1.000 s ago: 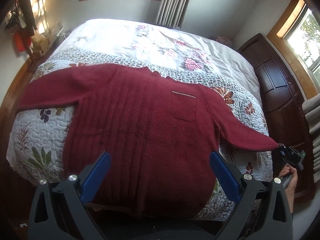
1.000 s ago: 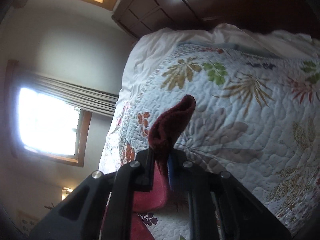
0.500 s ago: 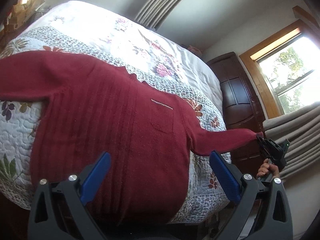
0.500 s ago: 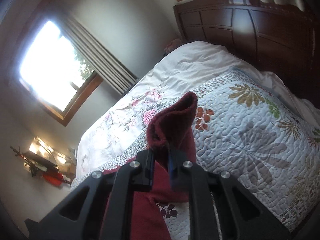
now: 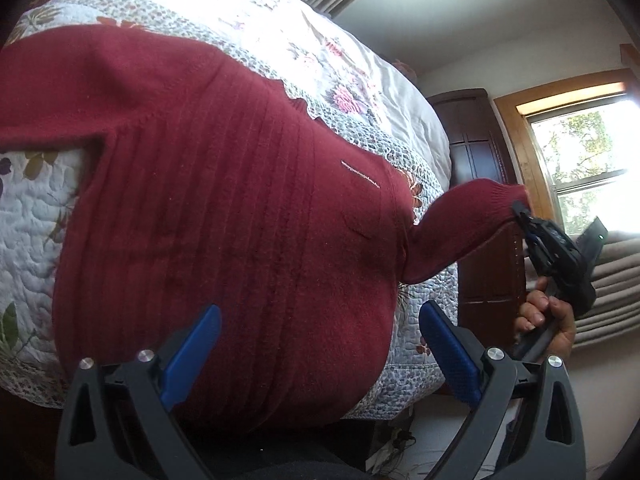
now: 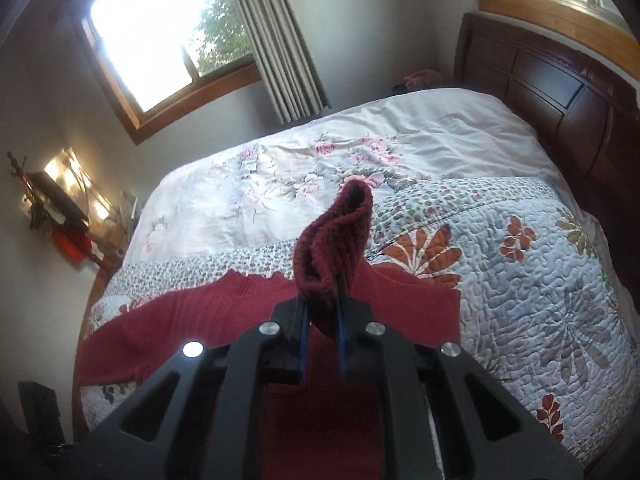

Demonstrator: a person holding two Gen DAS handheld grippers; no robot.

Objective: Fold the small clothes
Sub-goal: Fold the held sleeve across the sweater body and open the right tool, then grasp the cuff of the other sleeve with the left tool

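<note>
A dark red sweater (image 5: 224, 208) lies spread flat on the bed (image 5: 360, 80), front side up, with its ribbed body directly ahead of the left gripper (image 5: 320, 344). That gripper hovers over the sweater's lower hem with its blue-padded fingers (image 5: 192, 344) spread wide apart and nothing between them. The sweater's one sleeve stretches flat across the quilt (image 5: 36, 200) off to the gripper's left. A small chest pocket with a pale stitched line sits ahead and slightly right of the gripper.

To the right of the left gripper, the other sleeve (image 5: 460, 224) is lifted off the quilt and pulled out past the side of the bed. Its ribbed cuff is pinched in the right gripper (image 5: 524, 220), which a hand (image 5: 548, 316) holds by the handle.

In the right wrist view, the right gripper (image 6: 322, 320) has its fingers pressed close on the cuff (image 6: 336, 248), which stands up in a folded loop just beyond the fingertips. Beyond and below the cuff, the sweater's shoulders and collar lie on the flowered quilt. Further ahead of this gripper are a white sheet, a curtained window (image 6: 160, 32) and, to the right, a dark wooden headboard (image 6: 560, 92).
</note>
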